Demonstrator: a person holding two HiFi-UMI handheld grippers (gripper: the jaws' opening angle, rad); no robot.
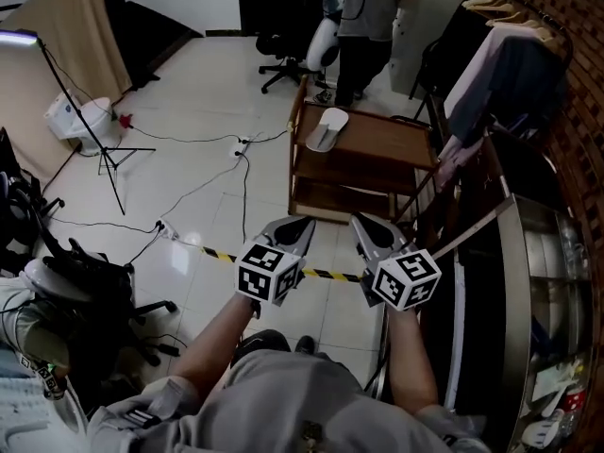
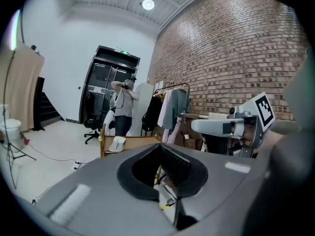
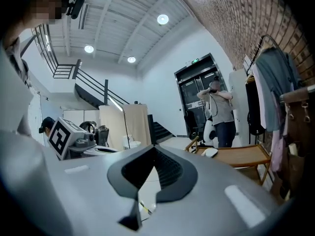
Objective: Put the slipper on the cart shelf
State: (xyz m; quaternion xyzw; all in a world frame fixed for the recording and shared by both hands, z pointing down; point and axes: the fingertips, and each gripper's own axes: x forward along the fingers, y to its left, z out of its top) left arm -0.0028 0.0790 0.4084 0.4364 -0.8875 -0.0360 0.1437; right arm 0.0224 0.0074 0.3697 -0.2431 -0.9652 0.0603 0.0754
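A white slipper (image 1: 327, 127) lies on the top shelf of the wooden cart (image 1: 377, 144), near its left rail. In the head view both grippers are held side by side in front of me, well short of the cart. My left gripper (image 1: 302, 225) is shut with nothing between its jaws. My right gripper (image 1: 361, 225) is also shut and empty. The left gripper view looks past its closed tips (image 2: 160, 146) to the slipper (image 2: 117, 143) on the cart (image 2: 135, 140). In the right gripper view the slipper (image 3: 210, 152) rests on the cart (image 3: 243, 155) beyond the closed tips (image 3: 153, 145).
A person (image 1: 363, 22) stands just behind the cart beside an office chair (image 1: 283, 59). A clothes rack (image 1: 510, 74) and a metal counter (image 1: 543, 281) line the right side. Yellow-black tape (image 1: 219, 254), cables and a light stand (image 1: 99, 140) cross the floor on the left.
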